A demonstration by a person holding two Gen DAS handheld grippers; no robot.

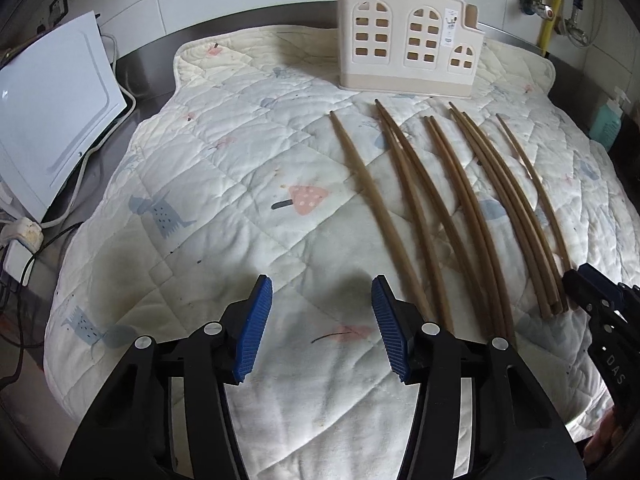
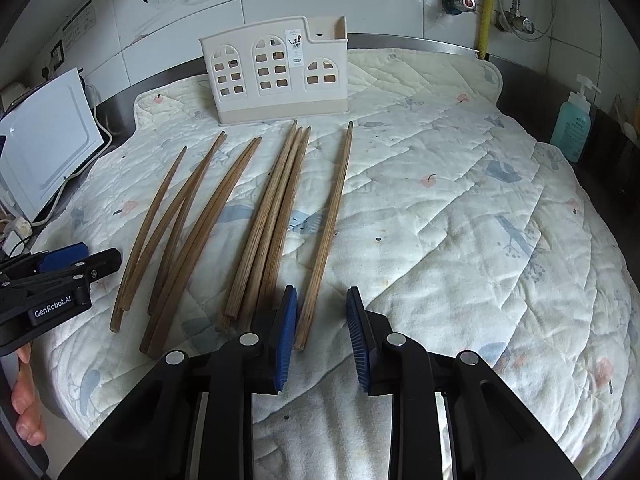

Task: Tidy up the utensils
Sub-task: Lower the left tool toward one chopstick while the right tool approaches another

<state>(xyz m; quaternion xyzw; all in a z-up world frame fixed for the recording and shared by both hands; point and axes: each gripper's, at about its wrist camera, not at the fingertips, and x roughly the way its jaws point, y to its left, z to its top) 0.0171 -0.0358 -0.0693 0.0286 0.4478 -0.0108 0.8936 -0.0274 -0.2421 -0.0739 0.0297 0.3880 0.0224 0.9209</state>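
Several long wooden chopsticks (image 1: 452, 208) lie side by side on a quilted mat, pointing toward a cream utensil holder (image 1: 408, 54) with arched cut-outs at the back. In the right wrist view the chopsticks (image 2: 264, 224) fan out in front of the holder (image 2: 276, 72). My left gripper (image 1: 322, 300) is open and empty, just left of the chopsticks' near ends. My right gripper (image 2: 322, 312) is open, its jaws either side of the near end of the rightmost chopstick (image 2: 326, 232), not closed on it.
The quilted mat (image 2: 460, 220) covers a steel counter. A white appliance (image 1: 52, 120) with cables stands at the left. A blue soap bottle (image 2: 572, 124) stands at the right edge. Pipes and valves (image 2: 486, 4) run on the tiled wall behind.
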